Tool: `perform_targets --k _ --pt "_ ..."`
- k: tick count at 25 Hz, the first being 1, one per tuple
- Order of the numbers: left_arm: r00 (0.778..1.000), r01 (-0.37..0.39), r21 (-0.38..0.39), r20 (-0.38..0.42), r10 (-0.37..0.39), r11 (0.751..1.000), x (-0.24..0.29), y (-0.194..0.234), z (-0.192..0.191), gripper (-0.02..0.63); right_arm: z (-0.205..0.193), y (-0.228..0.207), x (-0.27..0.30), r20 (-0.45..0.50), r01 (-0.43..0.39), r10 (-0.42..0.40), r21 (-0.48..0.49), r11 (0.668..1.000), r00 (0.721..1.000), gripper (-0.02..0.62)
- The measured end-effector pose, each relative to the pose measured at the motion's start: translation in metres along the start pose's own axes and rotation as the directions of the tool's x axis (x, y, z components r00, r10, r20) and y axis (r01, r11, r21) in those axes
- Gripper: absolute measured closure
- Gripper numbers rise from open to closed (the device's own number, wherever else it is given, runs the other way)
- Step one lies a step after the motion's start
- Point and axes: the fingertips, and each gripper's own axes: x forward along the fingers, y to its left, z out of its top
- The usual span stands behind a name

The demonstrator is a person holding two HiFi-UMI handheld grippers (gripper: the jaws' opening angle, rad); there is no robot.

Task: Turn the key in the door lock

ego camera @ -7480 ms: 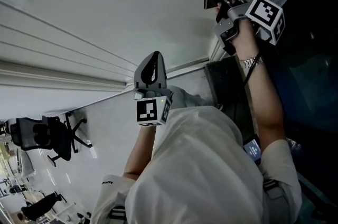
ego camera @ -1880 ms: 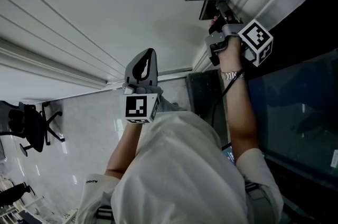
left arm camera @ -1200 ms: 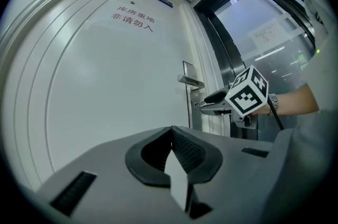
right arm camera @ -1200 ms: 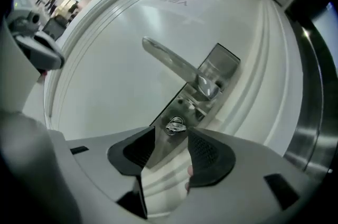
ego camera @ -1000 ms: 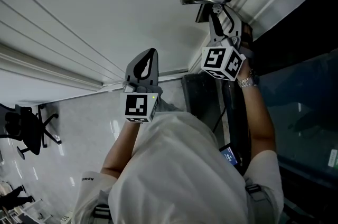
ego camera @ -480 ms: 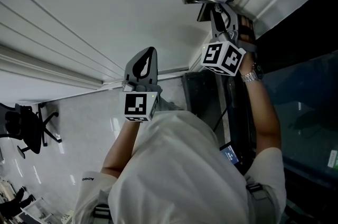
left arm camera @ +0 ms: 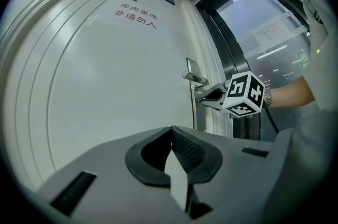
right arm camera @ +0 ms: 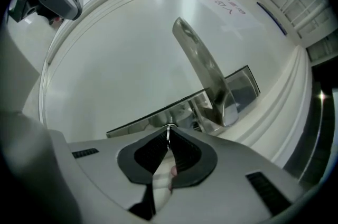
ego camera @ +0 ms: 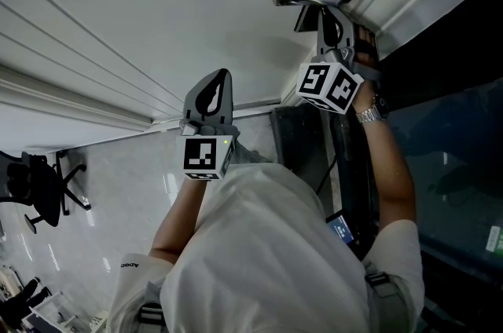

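At the door lock, the right gripper (ego camera: 326,16) pinches the key (right arm camera: 168,132).
Its jaws have just been closing, and now they press on the thin metal key. The key sticks out of the lock plate (right arm camera: 153,122), just under the handle (right arm camera: 205,70). This gripper points at the white door (ego camera: 157,9), close to the door's edge and the dark glass (ego camera: 448,135). The left gripper (ego camera: 222,77) is held well apart from the lock, facing a plain part of the door. Its jaws are pressed together with nothing between them. The person's white shirt (ego camera: 267,245) fills the low part of the head view.
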Motion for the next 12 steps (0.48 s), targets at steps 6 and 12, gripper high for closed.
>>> perform_targets --k 6,12 --pt "1.0 0.001 0.004 -0.002 -0.001 1.0 0.0004 -0.003 -0.0003 0.596 -0.0015 -0.0049 0.0023 -0.047 0.013 -0.002 0.235 0.972 0.999 0.581" --pt "1.0 0.004 0.012 -0.008 -0.004 1.0 -0.0017 -0.0058 0.0001 0.596 -0.0026 -0.0092 0.0036 -0.032 -0.018 0.046 0.585 0.811 0.998 0.584"
